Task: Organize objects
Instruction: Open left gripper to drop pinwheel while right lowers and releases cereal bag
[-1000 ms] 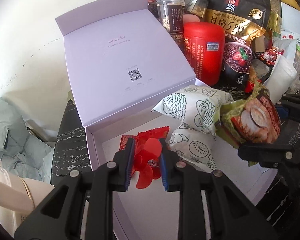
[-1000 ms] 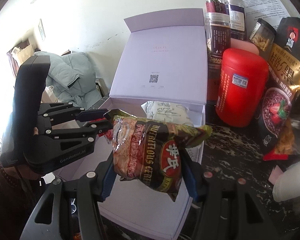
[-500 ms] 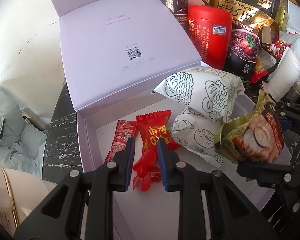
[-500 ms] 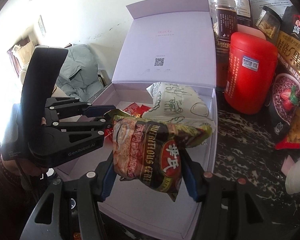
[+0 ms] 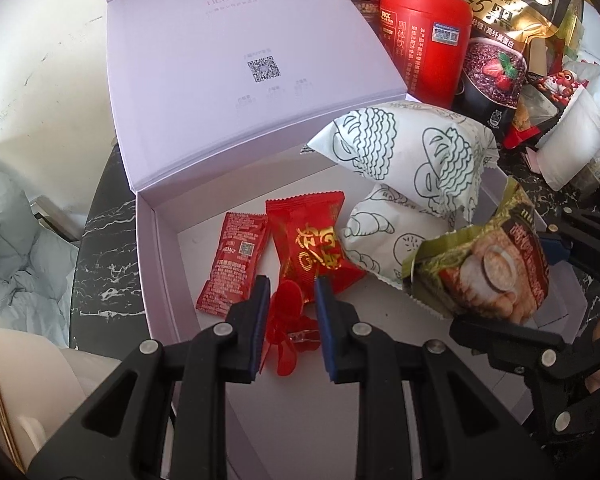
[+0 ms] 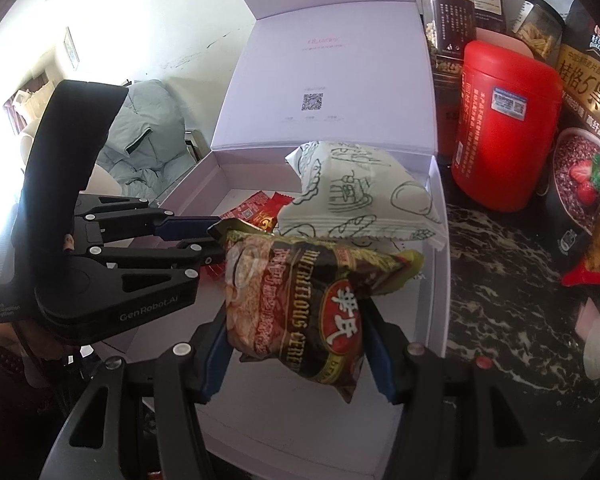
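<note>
We've both wrist cams close above the open lilac box, angled down, left cam at its left, right cam nearer its right, sharing the box interior.

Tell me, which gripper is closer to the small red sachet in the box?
Left. The left gripper hangs just beside the red sachet, holding a red clip. The right gripper is farther across the box, gripping a cereal packet.

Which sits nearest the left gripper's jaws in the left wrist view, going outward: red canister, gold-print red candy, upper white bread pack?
1. Gold-print red candy: in the box, just beyond the left gripper.
2. Upper white bread pack: farther right, stacked.
3. Red canister: outside, behind the box.
</note>
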A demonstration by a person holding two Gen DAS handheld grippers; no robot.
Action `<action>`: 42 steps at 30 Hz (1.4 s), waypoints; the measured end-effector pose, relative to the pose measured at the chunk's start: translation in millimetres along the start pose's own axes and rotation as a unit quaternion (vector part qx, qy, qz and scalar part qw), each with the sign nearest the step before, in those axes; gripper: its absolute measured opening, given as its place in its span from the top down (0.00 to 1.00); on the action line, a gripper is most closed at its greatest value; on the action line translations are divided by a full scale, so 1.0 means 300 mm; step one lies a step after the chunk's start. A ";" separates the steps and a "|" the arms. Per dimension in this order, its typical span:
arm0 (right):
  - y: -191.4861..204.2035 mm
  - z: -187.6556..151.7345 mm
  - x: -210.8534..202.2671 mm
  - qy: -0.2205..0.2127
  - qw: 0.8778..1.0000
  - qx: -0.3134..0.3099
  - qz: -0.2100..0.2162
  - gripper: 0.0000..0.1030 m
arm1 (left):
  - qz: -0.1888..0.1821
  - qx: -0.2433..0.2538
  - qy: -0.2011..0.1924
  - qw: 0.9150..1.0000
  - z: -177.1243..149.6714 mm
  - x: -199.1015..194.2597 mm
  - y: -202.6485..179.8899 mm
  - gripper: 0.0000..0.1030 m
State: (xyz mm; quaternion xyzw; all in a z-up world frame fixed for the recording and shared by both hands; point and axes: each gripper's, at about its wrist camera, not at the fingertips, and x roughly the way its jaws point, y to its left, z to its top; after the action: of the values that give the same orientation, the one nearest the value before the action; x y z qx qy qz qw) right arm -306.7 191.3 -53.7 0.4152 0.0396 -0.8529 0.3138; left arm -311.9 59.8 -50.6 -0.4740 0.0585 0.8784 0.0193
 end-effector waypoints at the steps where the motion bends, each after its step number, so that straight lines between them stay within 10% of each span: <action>1: -0.001 0.001 0.001 -0.003 1.000 0.002 -0.002 0.42 | 0.000 0.000 0.001 1.000 -0.003 -0.002 0.002 0.79; 42: 0.086 0.002 -0.151 -0.034 0.999 0.006 -0.040 0.27 | 0.009 -0.010 -0.047 0.999 -0.047 -0.207 0.001 0.39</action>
State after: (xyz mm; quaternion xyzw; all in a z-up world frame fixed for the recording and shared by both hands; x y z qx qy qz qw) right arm -271.9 193.3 -15.1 0.3861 0.0401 -0.8786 0.2781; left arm -266.1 59.1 -6.2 -0.4314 0.0525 0.9006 0.0096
